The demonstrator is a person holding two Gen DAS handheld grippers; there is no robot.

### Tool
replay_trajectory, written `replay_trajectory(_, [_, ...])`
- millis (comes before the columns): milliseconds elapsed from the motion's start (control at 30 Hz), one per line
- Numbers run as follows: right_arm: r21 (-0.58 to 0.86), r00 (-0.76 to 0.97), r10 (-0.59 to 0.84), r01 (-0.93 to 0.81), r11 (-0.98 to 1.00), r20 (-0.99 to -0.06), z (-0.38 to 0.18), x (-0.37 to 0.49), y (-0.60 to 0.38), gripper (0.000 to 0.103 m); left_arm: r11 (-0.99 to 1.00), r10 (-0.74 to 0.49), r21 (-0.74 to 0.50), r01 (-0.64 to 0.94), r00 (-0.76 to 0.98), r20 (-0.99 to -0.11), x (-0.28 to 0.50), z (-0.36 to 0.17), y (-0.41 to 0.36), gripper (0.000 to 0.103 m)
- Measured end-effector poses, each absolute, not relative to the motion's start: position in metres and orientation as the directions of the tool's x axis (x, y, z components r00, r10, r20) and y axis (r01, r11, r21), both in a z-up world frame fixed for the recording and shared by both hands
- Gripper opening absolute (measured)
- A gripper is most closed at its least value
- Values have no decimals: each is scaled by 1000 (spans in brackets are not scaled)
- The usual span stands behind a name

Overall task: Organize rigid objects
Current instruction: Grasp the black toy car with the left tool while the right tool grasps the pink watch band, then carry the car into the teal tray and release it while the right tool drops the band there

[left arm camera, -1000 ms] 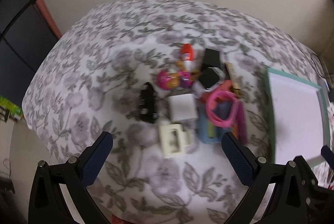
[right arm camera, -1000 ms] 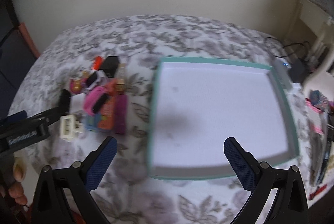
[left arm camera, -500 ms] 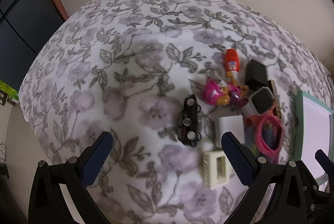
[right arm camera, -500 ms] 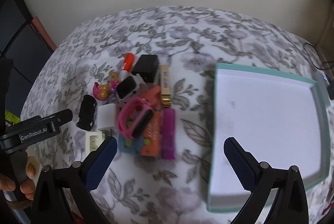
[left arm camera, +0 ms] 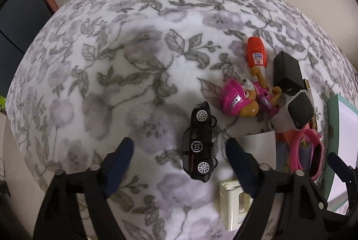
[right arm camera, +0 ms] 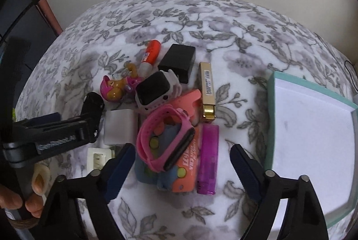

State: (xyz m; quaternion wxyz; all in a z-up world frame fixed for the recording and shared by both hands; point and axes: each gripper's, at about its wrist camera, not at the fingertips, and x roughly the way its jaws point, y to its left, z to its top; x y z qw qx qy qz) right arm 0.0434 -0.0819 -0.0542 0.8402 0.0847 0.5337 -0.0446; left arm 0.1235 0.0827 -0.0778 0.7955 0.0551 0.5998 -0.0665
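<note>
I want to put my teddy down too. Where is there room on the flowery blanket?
Left of the black toy car the blanket is bare. The white tray with the teal rim is empty too. Between car and tray it is crowded: pink watch, purple lighter, other bits.

Black toy car (left arm camera: 199, 143), small objects piled (right arm camera: 170, 128)

Above the floral cloth (right arm camera: 179, 16), the right gripper (right arm camera: 182, 164), its jaws just narrowing, straddles the pink watch (right arm camera: 165, 139) without touching it.
</note>
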Motion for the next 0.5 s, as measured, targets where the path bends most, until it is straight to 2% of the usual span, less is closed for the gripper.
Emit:
replay_trajectory(67, [111,434,29,164,980,-900,-53,44,-81,78,985,-47,0,170,271,-961,125,-80,83,80])
replay_trajectory(133, [135,445,53,156,978,-894,-52,44,-80,63,984,-51,-4,176,267,-962,126,-82,83,52])
replay_trajectory(167, [145,447,63,152,978,-892,-51,44,-80,58,983,-65,-18,183,254,-965,126,-84,82,47])
replay_trajectory(233, [154,444,72,153,976,-893,-50,43,-80,56,980,-93,-48,192,233,-968,126,-88,80,32])
replay_trajectory(333, [188,450,98,159,969,-887,-48,40,-82,51,978,-87,-38,203,236,-968,122,-88,77,30])
replay_trajectory(500, [226,472,121,173,959,-873,-39,32,-90,51,981,-85,-36,190,255,-963,116,-73,77,30])
